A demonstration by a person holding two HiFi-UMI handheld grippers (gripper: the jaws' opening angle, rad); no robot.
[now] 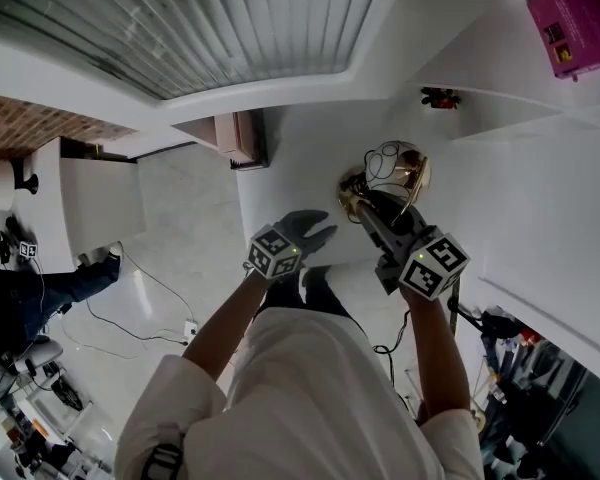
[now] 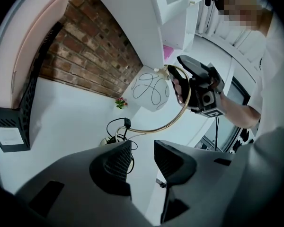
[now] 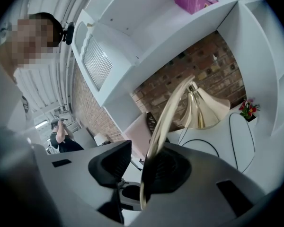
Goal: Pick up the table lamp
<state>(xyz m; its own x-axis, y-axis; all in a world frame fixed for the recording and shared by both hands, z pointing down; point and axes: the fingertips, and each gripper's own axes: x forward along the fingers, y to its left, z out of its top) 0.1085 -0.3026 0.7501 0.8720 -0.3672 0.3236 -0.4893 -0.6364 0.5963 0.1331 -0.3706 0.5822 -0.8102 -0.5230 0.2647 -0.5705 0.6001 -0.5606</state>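
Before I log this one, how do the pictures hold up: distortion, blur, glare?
Head view: wide-angle bowing of straight lines, evenly lit, sharp. Left gripper view: fisheye with black corners; lamp shade crisp against bright white. Right gripper view: same fisheye; gold lamp arm, close between the jaws, looks soft and carries bright glare.

The table lamp (image 2: 151,91) has a slim brass arm (image 3: 166,119) that rises from a small brass base (image 2: 105,140) in a wide bow and curls over at the top. At that end sits a flared brass cone fitting (image 3: 204,109) above a rounded white shade (image 1: 392,165) marked with black looping lines. The base, partly hidden, is down at the white tabletop (image 2: 71,126), with a black cord (image 2: 118,126) looped beside it. The arm's upper curve passes between the jaws of the right tongs (image 3: 142,167), against one pad, with a gap to the other.
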